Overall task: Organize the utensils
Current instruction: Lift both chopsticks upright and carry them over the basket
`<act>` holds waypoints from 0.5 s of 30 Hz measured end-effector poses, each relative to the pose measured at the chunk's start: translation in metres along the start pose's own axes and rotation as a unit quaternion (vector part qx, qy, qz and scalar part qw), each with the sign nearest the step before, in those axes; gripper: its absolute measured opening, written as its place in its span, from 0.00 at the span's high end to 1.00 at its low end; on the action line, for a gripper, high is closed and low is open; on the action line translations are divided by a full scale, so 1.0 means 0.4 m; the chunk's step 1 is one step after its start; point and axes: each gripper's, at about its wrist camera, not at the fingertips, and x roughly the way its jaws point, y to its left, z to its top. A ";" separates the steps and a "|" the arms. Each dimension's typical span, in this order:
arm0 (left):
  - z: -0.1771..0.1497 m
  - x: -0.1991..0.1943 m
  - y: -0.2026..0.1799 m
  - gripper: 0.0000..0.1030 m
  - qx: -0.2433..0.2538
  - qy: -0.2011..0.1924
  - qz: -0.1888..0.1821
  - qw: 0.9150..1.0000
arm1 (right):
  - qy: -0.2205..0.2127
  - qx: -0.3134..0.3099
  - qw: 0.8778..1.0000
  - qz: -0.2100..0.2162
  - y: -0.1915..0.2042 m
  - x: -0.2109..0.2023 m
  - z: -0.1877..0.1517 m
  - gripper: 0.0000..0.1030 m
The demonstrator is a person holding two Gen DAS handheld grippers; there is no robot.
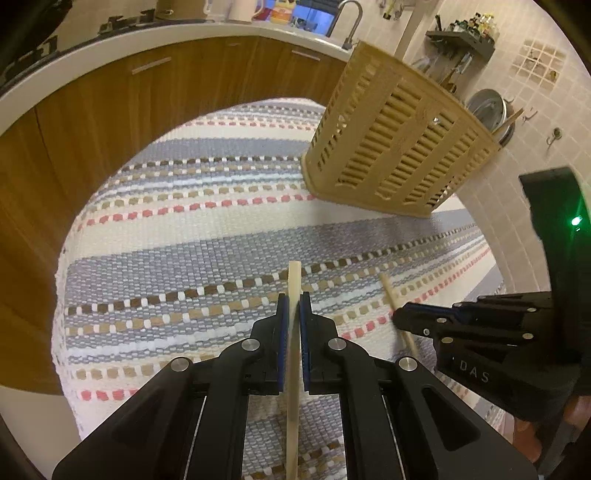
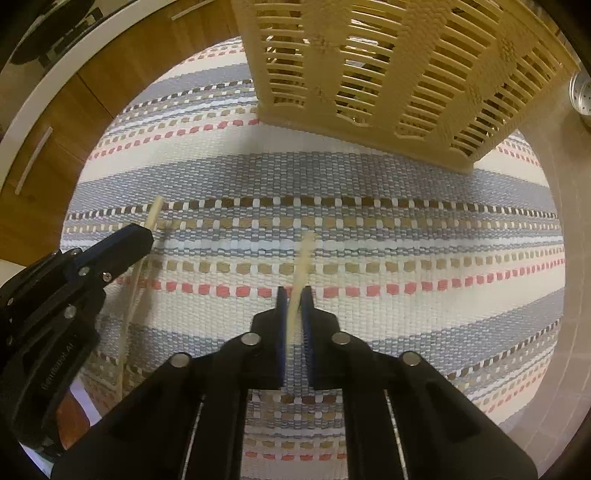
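Note:
My left gripper (image 1: 294, 299) is shut on a pale wooden utensil handle (image 1: 294, 280) that runs back between the fingers, held above the striped mat. My right gripper (image 2: 294, 295) is shut on a thin wooden stick (image 2: 303, 258) that points forward. In the left wrist view the right gripper (image 1: 397, 315) sits at the right with its stick (image 1: 388, 290). In the right wrist view the left gripper (image 2: 146, 234) sits at the left with its utensil (image 2: 155, 210). A beige slotted utensil basket (image 1: 391, 147) stands at the far end of the mat and fills the top of the right wrist view (image 2: 388, 74).
A striped woven mat (image 1: 207, 229) covers the table. Wooden cabinets (image 1: 92, 110) with a white counter and a sink tap (image 1: 347, 18) stand behind. A tiled wall (image 1: 535, 122) with hanging pans is at the right.

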 end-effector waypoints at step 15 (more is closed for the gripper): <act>0.024 -0.127 -0.021 0.96 -0.018 -0.090 -0.043 0.995 | -0.109 0.016 0.990 0.087 -0.106 -0.169 -0.077 0.96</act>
